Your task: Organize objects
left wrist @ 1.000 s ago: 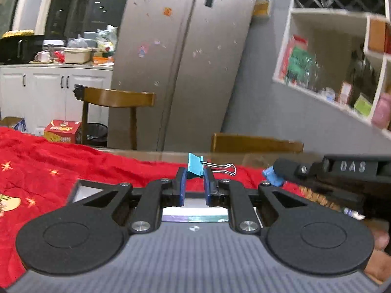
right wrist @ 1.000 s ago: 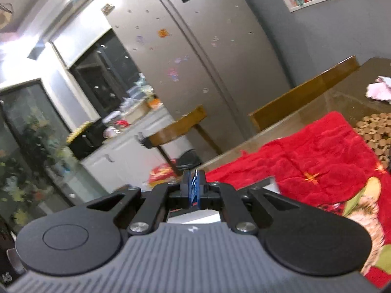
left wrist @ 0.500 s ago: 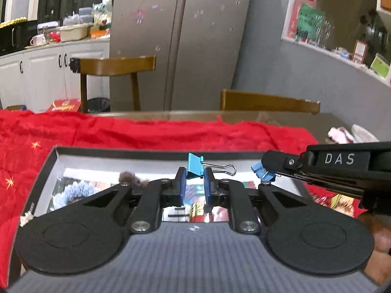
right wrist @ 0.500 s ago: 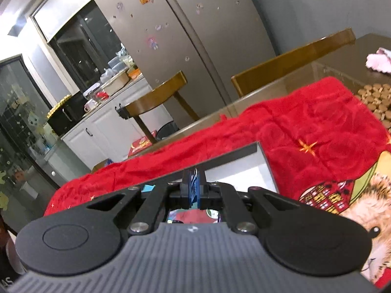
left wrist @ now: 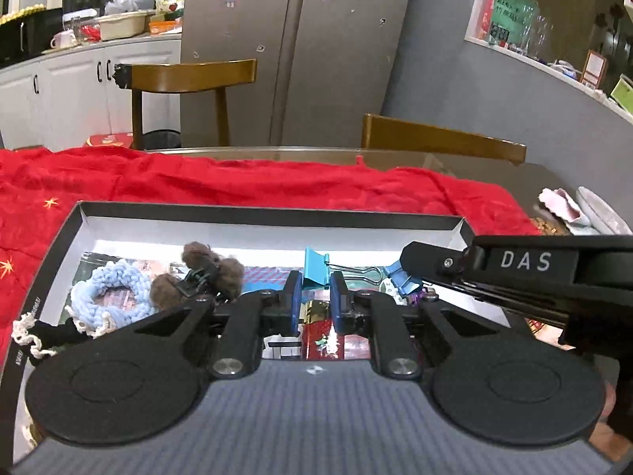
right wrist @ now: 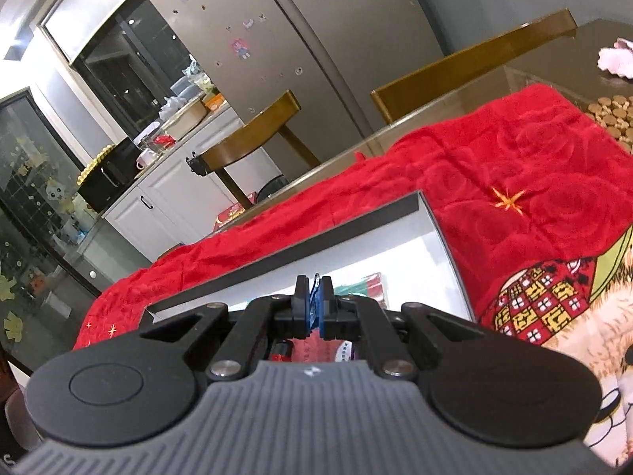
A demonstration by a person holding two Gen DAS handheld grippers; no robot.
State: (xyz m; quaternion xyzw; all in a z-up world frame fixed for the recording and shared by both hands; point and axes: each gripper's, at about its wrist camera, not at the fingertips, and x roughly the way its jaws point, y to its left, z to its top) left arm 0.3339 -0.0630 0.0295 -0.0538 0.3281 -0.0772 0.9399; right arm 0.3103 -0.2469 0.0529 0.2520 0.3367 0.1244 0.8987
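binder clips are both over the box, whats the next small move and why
Probably open the left gripper and let its light blue binder clip drop. The clip is pinched between the jaws and already sits inside the rim of the open box, above the things in it. The right gripper is shut on a darker blue clip beside it and could release after.

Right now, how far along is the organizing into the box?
Already in the box: a light blue knitted ring and a brown pom-pom clip. In hand: the left gripper pinches a teal binder clip; the right gripper is shut on a small blue clip. Left: dropping both in.
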